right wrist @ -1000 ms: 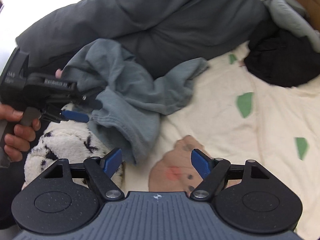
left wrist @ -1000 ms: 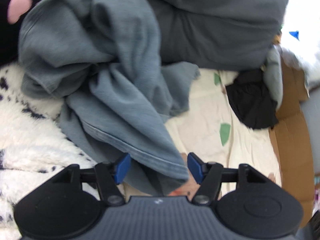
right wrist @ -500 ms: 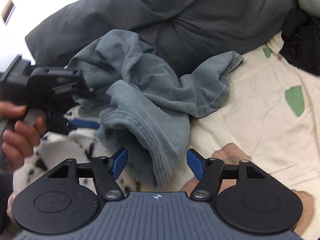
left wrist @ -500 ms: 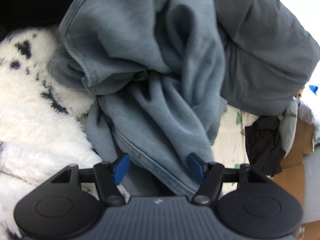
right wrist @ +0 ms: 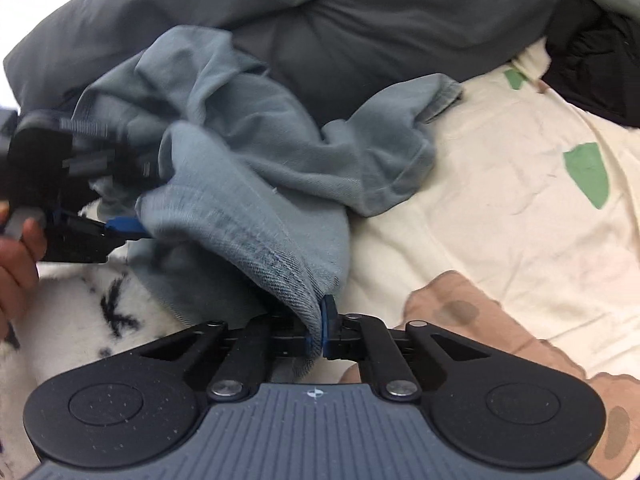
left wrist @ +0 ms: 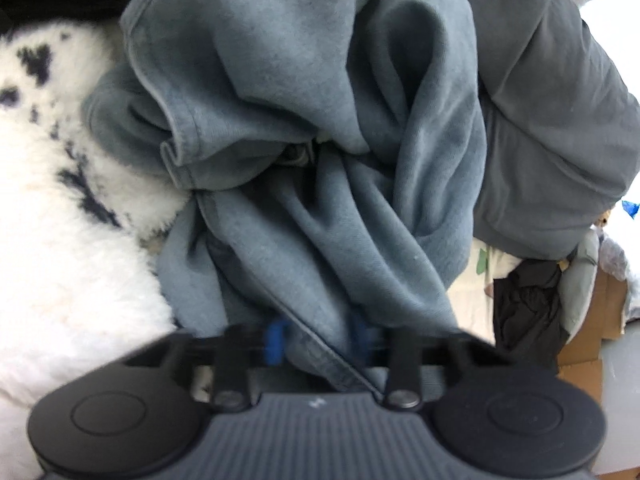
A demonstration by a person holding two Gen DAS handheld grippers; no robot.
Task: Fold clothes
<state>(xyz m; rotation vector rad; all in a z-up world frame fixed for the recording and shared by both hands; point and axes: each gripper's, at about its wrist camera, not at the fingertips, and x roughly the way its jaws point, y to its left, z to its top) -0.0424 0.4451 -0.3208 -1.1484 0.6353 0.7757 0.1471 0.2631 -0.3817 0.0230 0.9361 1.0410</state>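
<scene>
On the cream bedsheet (right wrist: pixel 500 216), up against its fluffy-blanket edge, our blue-grey sweatshirt (right wrist: pixel 256 184) lies bunched. We've just clenched the right gripper (right wrist: pixel 320 330) onto its hem, and the left gripper (left wrist: pixel 316 340) has just closed on a fold; the hem runs between them.

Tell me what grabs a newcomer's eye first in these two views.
The crumpled blue-grey garment fills the middle, heaped on a cream printed sheet before a dark grey duvet. The right gripper and left gripper have just closed on its hem, beside a white spotted fleece.
</scene>
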